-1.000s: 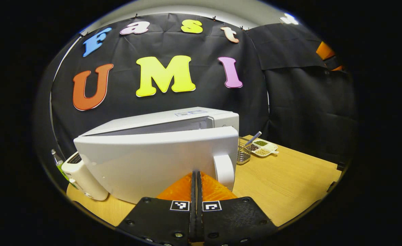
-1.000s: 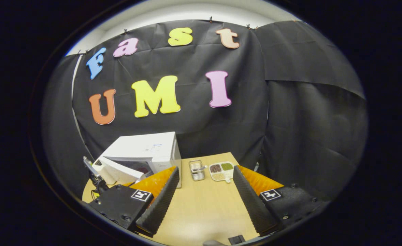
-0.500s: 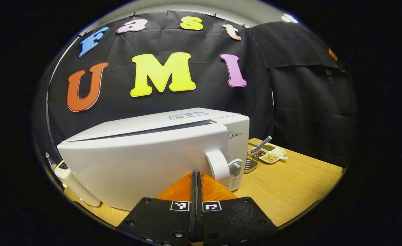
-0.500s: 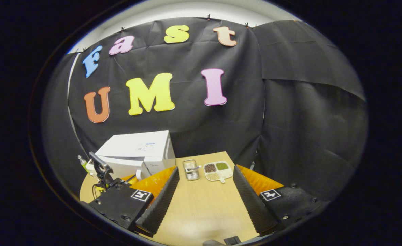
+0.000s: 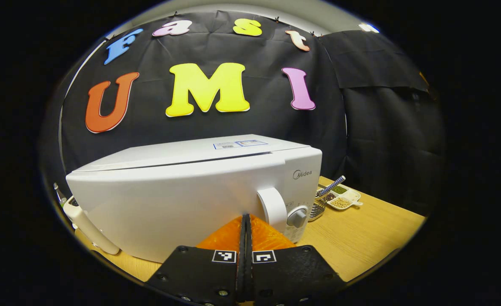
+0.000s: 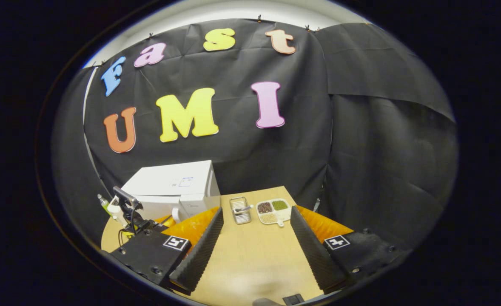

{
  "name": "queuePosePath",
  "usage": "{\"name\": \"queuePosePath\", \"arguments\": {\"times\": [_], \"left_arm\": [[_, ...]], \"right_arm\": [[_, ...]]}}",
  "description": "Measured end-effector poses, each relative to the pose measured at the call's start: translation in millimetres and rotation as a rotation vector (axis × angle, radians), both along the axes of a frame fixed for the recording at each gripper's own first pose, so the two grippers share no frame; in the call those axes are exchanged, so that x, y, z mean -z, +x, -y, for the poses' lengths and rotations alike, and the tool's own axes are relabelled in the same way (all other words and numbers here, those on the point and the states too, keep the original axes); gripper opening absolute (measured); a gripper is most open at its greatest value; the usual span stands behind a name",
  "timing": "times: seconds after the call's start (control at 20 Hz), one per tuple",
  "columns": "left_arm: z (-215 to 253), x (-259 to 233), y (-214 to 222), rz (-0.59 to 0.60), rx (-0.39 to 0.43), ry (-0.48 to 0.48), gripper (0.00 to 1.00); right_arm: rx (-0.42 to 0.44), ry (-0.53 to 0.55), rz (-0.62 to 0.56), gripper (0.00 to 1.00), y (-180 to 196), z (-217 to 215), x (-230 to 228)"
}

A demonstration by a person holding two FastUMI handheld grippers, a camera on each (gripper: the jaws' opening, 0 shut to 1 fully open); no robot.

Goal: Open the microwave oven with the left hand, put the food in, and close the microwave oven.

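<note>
With its fingers pressed together and empty against the microwave door (image 5: pixel 178 204), the left gripper (image 5: pixel 245 221) risks sliding the oven; right gripper (image 6: pixel 254 238) waits, spread wide, empty.

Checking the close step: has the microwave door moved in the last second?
Yes. The door has swung shut against the microwave's control panel; its top edge now sits flush.

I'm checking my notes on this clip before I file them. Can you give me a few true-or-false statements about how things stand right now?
1. The microwave door is closed. True.
2. The left gripper is wide open. False: its fingers are together.
3. The right gripper holds a bowl. False: it is open, with nothing between its fingers.
4. A divided dish of beans sits on the table beside a metal basket. True.
</note>
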State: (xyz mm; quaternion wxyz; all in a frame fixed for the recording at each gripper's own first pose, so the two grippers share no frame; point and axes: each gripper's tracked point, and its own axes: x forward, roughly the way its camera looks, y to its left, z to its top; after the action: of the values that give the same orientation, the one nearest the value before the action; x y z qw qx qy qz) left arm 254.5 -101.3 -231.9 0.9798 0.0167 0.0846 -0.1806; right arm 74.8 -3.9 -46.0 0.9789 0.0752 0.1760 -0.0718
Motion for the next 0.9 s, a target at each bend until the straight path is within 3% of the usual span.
{"name": "queuePosePath", "arguments": {"times": [0.05, 0.35, 0.55, 0.7, 0.75, 0.8, 0.9], "left_arm": [[0.1, -0.7, 2.3, 0.003, -0.003, 0.004, 0.0], [-7.9, -2.0, 3.2, -0.036, -0.064, -0.013, 0.0], [-32.0, -21.9, -32.0, -0.017, -0.081, -0.043, 0.0], [-53.6, -30.2, -57.8, 0.001, -0.125, -0.029, 1.0], [-58.9, -35.0, -66.3, 0.013, -0.135, -0.024, 0.96], [-59.6, -36.1, -76.1, 0.011, -0.134, -0.019, 0.95], [-63.8, -42.8, -96.3, 0.003, -0.141, -0.008, 0.95]], "right_arm": [[-0.003, 0.001, -0.001, 1.0, -0.3, -1.7, 0.2], [-0.009, -0.01, 0.005, 1.0, -6.0, -9.8, -5.8], [-0.031, -0.036, 0.032, 1.0, -16.2, -24.9, -14.0], [-0.053, -0.037, 0.041, 1.0, -26.8, -38.7, -13.4], [-0.058, -0.034, 0.041, 0.92, -31.0, -42.6, -12.2], [-0.066, -0.03, 0.043, 1.0, -35.9, -46.4, -10.5], [-0.081, -0.026, 0.05, 1.0, -45.9, -50.1, -8.6]]}}
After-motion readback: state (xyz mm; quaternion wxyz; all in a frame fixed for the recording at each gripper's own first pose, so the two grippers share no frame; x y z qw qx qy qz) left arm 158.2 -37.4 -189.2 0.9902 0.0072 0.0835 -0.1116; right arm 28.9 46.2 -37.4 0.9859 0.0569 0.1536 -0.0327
